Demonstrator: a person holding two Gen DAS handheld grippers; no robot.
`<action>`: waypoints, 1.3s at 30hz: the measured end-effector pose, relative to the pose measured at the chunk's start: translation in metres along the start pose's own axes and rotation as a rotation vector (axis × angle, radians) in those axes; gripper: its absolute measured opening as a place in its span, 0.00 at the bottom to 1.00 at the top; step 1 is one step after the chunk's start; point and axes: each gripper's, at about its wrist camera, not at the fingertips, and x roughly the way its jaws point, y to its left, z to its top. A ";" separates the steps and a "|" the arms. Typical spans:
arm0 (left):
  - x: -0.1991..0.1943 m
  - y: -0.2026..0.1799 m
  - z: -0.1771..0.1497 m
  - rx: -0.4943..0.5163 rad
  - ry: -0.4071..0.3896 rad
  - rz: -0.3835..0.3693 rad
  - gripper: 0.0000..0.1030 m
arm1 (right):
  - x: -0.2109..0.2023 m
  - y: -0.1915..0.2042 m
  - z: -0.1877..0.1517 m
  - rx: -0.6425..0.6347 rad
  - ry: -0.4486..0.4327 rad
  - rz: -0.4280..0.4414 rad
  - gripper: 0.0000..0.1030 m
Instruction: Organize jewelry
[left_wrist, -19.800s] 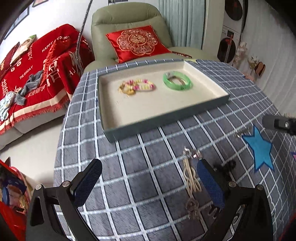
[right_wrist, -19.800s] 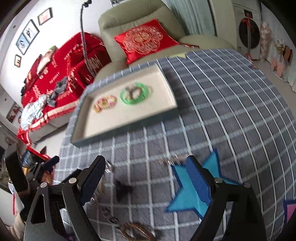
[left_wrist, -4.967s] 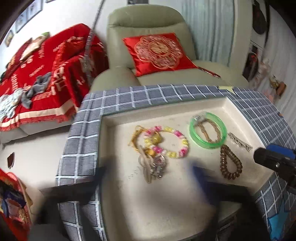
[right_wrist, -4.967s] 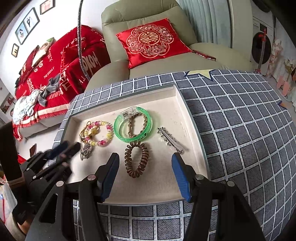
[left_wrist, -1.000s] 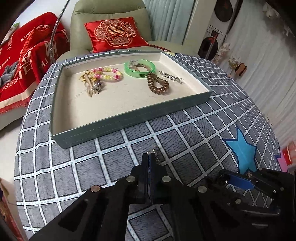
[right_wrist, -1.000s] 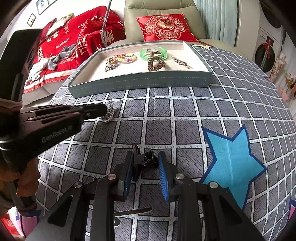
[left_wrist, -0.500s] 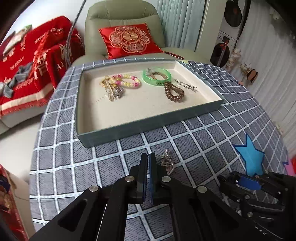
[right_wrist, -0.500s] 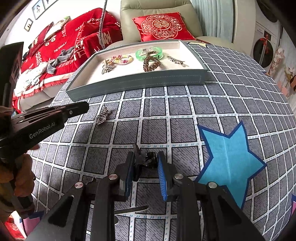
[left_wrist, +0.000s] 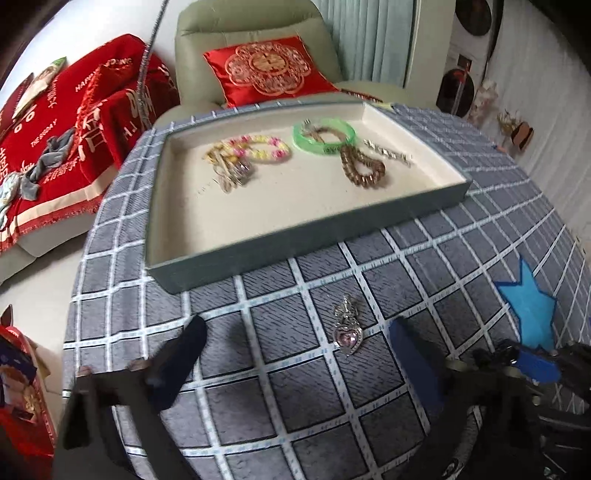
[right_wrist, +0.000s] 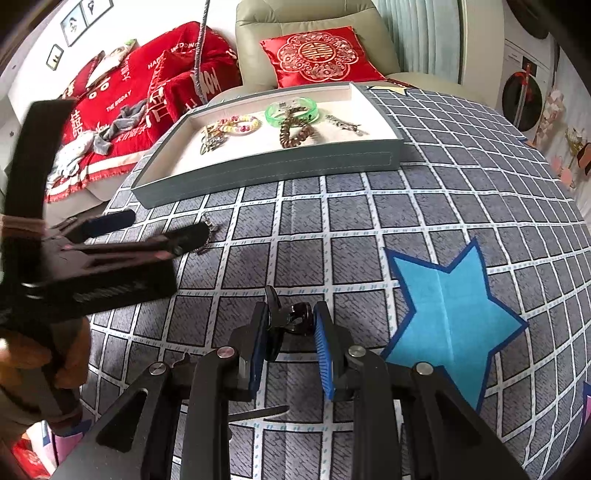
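Your 2 grippers, black angular frames, blue ribbed pads on the right gripper, silver screw heads along its arms, left gripper black with dark blue pads, blurred white lettering on its side

Checked tablecloth is bare betw. the wide-apart fingers of the left gripper, except a heart pendant lying nearer the right-hand finger. Beyond it the tray front wall blocks a low, straight path; tray floor near that wall is free, jewelry crowds its far half. Right gripper, w/ black clip betw. its pads, sits just beside on the right.
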 end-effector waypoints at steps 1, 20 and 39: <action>0.004 -0.001 -0.002 0.000 0.018 -0.008 0.90 | 0.000 -0.001 0.000 0.002 0.000 -0.001 0.26; -0.037 0.006 -0.001 -0.014 -0.093 -0.103 0.31 | -0.012 -0.012 0.023 0.033 -0.037 0.019 0.26; -0.033 0.046 0.074 -0.091 -0.175 -0.033 0.31 | 0.000 -0.022 0.138 0.051 -0.114 0.045 0.26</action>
